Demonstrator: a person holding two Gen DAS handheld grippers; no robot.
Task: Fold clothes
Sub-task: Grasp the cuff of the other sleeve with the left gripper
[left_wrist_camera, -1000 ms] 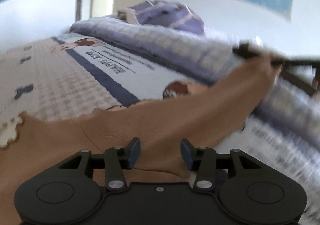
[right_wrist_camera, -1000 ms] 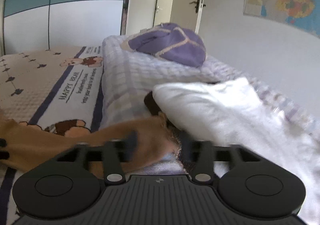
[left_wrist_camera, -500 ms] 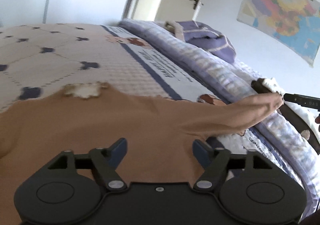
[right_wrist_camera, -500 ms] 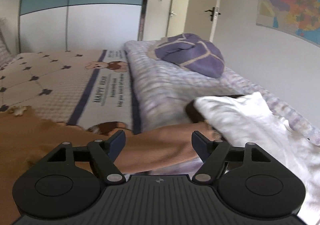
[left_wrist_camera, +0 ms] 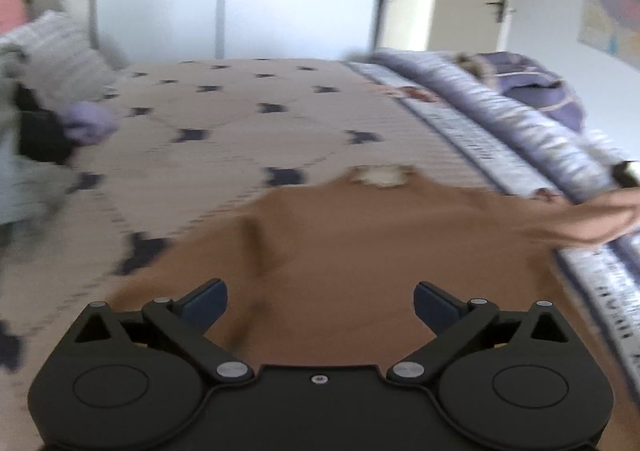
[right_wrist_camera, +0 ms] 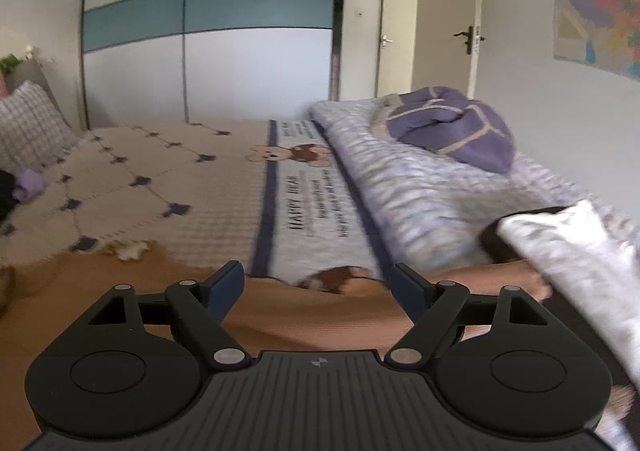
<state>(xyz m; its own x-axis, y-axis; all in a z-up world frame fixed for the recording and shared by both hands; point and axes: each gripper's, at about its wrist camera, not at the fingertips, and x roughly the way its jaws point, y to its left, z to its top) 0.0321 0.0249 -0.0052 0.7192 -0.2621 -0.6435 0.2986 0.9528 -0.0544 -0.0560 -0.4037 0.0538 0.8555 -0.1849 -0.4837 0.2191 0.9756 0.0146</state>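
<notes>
1. Clothes pile (left_wrist_camera: 28,155) at far left of the bed (left_wrist_camera: 240,123): lies near the working area; a wide sweep risks dragging unfolded items into the fold.
2. Left gripper (left_wrist_camera: 320,305): jaws have just been opening, now released, nothing between them. It hovers over the brown garment (left_wrist_camera: 380,243), which lies spread on the bed. A low pass may snag and wrinkle the cloth.
3. Right gripper (right_wrist_camera: 318,287): jaws also just opening, released, empty.
4. Sleeve (right_wrist_camera: 496,281) reaches onto the purple quilt (right_wrist_camera: 420,207), touching the white cloth (right_wrist_camera: 580,251); a careless pinch risks gathering both.
</notes>
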